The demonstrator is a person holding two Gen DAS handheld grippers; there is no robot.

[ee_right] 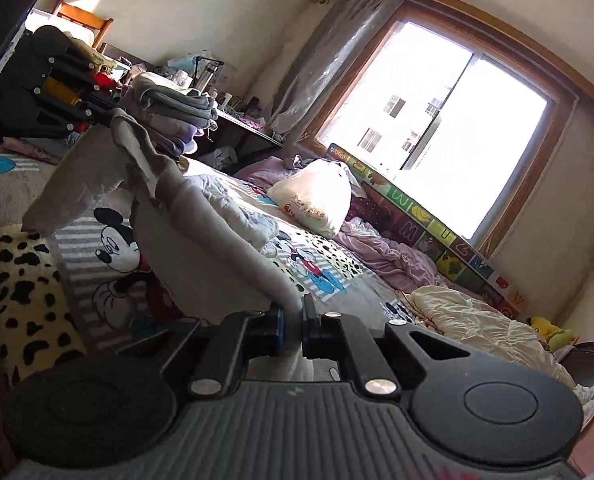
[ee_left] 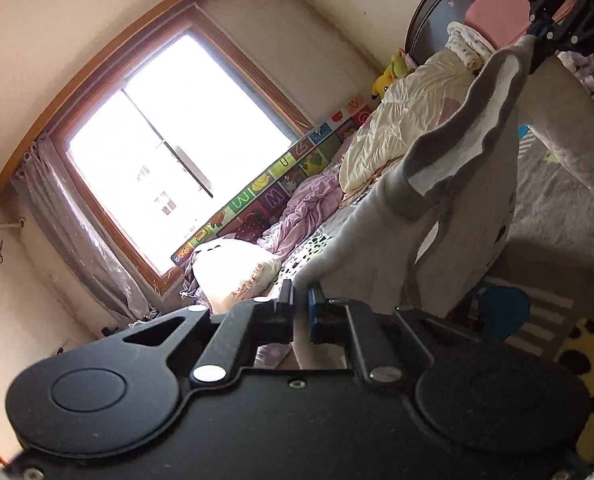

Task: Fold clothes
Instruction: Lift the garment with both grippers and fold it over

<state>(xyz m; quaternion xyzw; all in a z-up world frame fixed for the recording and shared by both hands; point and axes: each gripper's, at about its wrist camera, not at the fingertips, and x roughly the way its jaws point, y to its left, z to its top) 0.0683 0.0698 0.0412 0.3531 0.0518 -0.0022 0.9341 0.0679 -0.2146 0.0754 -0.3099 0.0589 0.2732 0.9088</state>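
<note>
A grey garment (ee_left: pixel 469 208), with hanging legs or sleeves, is stretched in the air above the bed between both grippers. My left gripper (ee_left: pixel 301 296) is shut on one end of its edge. At the top right of the left wrist view, my right gripper (ee_left: pixel 535 40) pinches the other end. In the right wrist view the right gripper (ee_right: pixel 293 314) is shut on the grey garment (ee_right: pixel 209 240), which runs up to the left gripper (ee_right: pixel 101 114) at the upper left. The cloth sags and folds in the middle.
Below lies a bed with a Mickey Mouse blanket (ee_right: pixel 113 248), a yellow spotted blanket (ee_right: pixel 17 280), a cream quilt (ee_left: pixel 409 120), a white plastic bag (ee_right: pixel 317 196) and a purple sheet (ee_right: pixel 393 252). Folded clothes (ee_right: pixel 177 108) are stacked beyond. An alphabet mat (ee_right: pixel 429 232) lines the window wall.
</note>
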